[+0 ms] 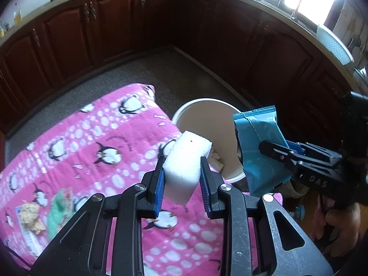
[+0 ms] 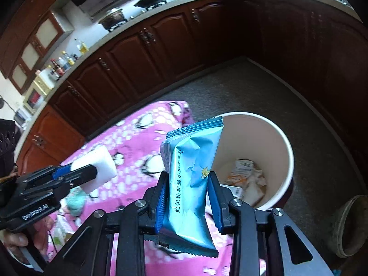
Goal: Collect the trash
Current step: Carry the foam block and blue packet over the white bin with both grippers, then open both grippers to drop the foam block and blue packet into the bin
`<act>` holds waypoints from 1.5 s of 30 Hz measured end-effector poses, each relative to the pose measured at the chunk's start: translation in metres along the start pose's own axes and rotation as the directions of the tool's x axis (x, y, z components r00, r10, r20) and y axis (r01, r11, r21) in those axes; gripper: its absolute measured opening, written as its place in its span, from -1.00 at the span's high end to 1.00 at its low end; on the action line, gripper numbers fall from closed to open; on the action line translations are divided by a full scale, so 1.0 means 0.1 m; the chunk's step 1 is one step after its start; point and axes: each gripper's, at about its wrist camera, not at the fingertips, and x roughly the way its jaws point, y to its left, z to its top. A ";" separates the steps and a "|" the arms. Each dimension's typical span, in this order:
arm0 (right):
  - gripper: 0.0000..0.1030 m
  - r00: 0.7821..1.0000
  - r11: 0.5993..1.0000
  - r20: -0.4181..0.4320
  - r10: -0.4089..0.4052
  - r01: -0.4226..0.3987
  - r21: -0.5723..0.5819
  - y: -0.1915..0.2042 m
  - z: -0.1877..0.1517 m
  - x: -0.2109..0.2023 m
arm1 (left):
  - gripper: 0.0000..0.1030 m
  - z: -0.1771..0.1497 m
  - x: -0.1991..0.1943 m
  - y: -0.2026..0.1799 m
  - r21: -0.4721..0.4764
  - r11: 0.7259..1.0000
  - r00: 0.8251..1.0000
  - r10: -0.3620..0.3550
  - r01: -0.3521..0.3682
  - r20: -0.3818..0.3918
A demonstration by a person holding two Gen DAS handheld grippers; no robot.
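My left gripper (image 1: pixel 182 161) is shut on a white foam block (image 1: pixel 186 158) and holds it above the edge of the pink penguin cloth, just left of the white bin (image 1: pixel 197 105). My right gripper (image 2: pixel 188 177) is shut on a blue snack packet (image 2: pixel 191 172), held upright over the near rim of the bin (image 2: pixel 285 147). The bin holds several crumpled wrappers (image 2: pixel 248 179). Each gripper shows in the other's view: the right gripper with the packet (image 1: pixel 260 149), the left gripper with the foam block (image 2: pixel 96 168).
A pink penguin-print cloth (image 1: pixel 92 142) covers the table; crumpled paper (image 1: pixel 32 216) and a green scrap (image 1: pixel 57 209) lie on its left side. Dark wooden cabinets (image 1: pixel 110 23) ring the grey floor (image 2: pixel 241 87). A round pot (image 2: pixel 352 225) sits on the floor to the right.
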 end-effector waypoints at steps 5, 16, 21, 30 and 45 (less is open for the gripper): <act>0.38 0.999 0.999 -0.030 -0.029 0.030 0.031 -0.21 0.00 0.16 | 0.51 0.05 0.24 -0.08 -0.009 1.000 0.999 -0.020 0.020 -0.031; 0.37 0.991 0.994 -0.086 -0.098 0.102 0.043 -0.48 -0.04 0.51 | 0.51 0.10 0.69 -0.17 -0.060 0.995 0.993 -0.079 0.074 -0.092; -0.04 0.986 0.988 -0.096 -0.136 0.142 0.054 -0.53 -0.06 0.65 | 0.38 0.11 0.90 -0.17 -0.108 0.991 0.988 -0.098 0.085 -0.122; -0.05 0.982 0.982 -0.109 -0.153 0.164 0.092 -0.62 -0.08 0.64 | -0.01 0.08 0.98 -0.09 -0.145 0.985 0.984 -0.113 0.093 -0.135; -0.14 0.986 0.984 -0.088 -0.140 0.148 0.095 -0.47 -0.07 0.47 | -0.02 0.05 0.65 -0.10 -0.135 0.985 0.988 -0.117 0.103 -0.102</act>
